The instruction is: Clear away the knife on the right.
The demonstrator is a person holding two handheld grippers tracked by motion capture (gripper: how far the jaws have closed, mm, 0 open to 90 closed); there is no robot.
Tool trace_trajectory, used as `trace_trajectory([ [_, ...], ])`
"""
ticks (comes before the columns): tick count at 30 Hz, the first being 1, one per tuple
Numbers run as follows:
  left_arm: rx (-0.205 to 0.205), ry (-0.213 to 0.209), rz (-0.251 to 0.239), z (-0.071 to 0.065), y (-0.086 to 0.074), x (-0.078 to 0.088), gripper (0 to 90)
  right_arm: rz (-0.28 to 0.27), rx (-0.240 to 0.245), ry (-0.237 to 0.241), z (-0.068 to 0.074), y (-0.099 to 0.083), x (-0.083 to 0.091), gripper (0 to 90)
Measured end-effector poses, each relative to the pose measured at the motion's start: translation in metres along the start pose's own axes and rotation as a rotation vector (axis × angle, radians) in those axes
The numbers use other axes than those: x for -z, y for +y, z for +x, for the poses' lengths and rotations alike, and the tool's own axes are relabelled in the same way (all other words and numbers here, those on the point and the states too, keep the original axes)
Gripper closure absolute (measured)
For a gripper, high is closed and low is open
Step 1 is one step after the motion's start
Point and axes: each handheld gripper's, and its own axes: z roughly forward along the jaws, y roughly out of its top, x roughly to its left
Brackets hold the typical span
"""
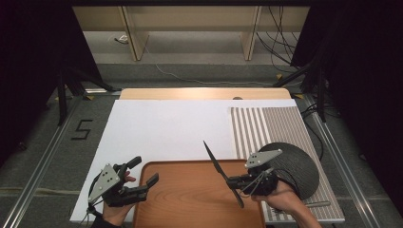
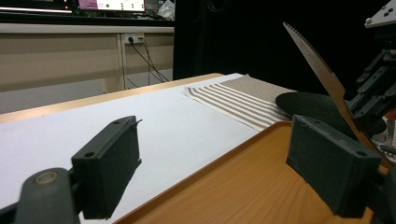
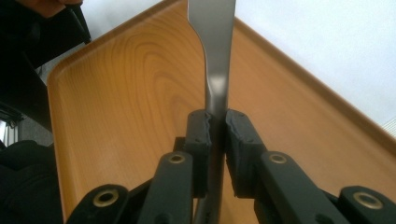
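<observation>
My right gripper [image 1: 234, 182] is shut on a table knife [image 1: 217, 165], holding it by the middle above the right part of a wooden tray [image 1: 185, 199]. The serrated blade points up and away. In the right gripper view the pads [image 3: 202, 130] press both sides of the knife [image 3: 215, 51] over the tray [image 3: 126, 102]. My left gripper [image 1: 144, 171] hovers at the tray's left edge, open, with nothing between its fingers. In the left gripper view its jaws stand wide apart, and the knife [image 2: 320, 72] and the right gripper [image 2: 373, 93] are at the right.
A white sheet [image 1: 166, 128] covers the table. A striped placemat [image 1: 266, 123] lies at the right with a dark round plate [image 1: 294, 166] on it. A silver utensil [image 1: 317, 204] lies by the mat's near edge. Cables and black stands line the floor beyond.
</observation>
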Motion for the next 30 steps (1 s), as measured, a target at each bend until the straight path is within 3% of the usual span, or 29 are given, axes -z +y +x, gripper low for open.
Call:
trace_trajectory([
  [30, -0.009, 0.001, 0.002, 0.0, 0.0, 0.0, 16.5, 0.098, -0.064, 0.004, 0.014, -0.019, -0.003, 80.8],
])
